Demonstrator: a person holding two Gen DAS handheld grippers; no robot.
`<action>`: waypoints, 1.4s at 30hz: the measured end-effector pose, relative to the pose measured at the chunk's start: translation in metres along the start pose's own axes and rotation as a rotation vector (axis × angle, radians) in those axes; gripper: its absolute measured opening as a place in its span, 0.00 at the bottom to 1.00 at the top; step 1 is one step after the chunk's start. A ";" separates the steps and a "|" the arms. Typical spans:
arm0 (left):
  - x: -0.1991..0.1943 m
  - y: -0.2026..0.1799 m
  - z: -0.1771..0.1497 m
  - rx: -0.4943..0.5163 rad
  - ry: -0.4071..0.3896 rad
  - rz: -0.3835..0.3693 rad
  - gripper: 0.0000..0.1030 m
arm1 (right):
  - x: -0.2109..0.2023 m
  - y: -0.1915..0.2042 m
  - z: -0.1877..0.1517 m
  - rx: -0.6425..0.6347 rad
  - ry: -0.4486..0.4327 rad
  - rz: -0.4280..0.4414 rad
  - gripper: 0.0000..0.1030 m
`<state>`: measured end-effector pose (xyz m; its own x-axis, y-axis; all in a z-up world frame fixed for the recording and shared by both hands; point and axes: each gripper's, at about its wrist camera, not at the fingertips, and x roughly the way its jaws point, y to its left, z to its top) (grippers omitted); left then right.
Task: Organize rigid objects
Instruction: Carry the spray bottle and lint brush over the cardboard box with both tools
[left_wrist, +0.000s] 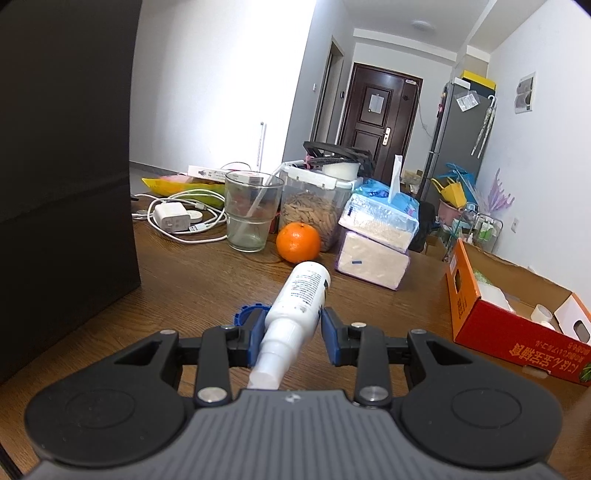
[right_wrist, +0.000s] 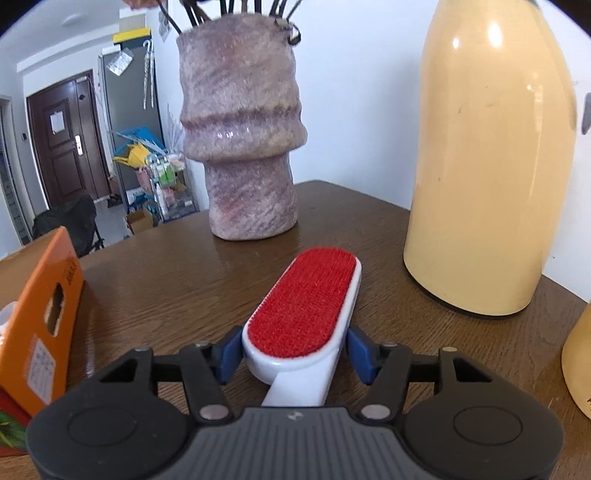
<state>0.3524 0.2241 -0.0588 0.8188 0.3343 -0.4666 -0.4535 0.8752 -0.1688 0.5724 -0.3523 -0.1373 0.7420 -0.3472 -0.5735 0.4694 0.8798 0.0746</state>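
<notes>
In the left wrist view, my left gripper (left_wrist: 293, 328) is shut on a white spray bottle (left_wrist: 301, 295) that points forward along the fingers, its nozzle end toward the camera. A blue cap (left_wrist: 245, 312) lies on the table just behind the left finger. In the right wrist view, my right gripper (right_wrist: 295, 345) is shut on a white lint brush with a red pad (right_wrist: 306, 306), held low over the wooden table (right_wrist: 177, 280). The orange cardboard box (left_wrist: 513, 314) holds several white items; it also shows in the right wrist view (right_wrist: 40, 332) at the left.
Ahead of the left gripper stand an orange (left_wrist: 298, 242), a glass (left_wrist: 253, 210), a snack jar (left_wrist: 314, 206), stacked tissue packs (left_wrist: 376, 240), a charger with cables (left_wrist: 173, 218) and a black block (left_wrist: 62, 166). A mottled vase (right_wrist: 243, 125) and a cream flask (right_wrist: 487, 166) stand ahead of the right gripper.
</notes>
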 end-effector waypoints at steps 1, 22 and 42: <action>-0.001 0.001 0.001 -0.004 -0.002 0.001 0.33 | -0.004 0.000 -0.001 -0.001 -0.010 0.003 0.57; -0.017 0.004 -0.001 -0.009 -0.024 -0.036 0.33 | -0.106 -0.026 -0.045 -0.020 -0.127 0.085 0.57; -0.058 -0.033 -0.030 0.062 -0.030 -0.131 0.33 | -0.214 -0.010 -0.103 -0.169 -0.208 0.279 0.57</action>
<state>0.3094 0.1650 -0.0522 0.8799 0.2255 -0.4182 -0.3206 0.9314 -0.1723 0.3598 -0.2533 -0.0991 0.9194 -0.1302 -0.3710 0.1631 0.9849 0.0584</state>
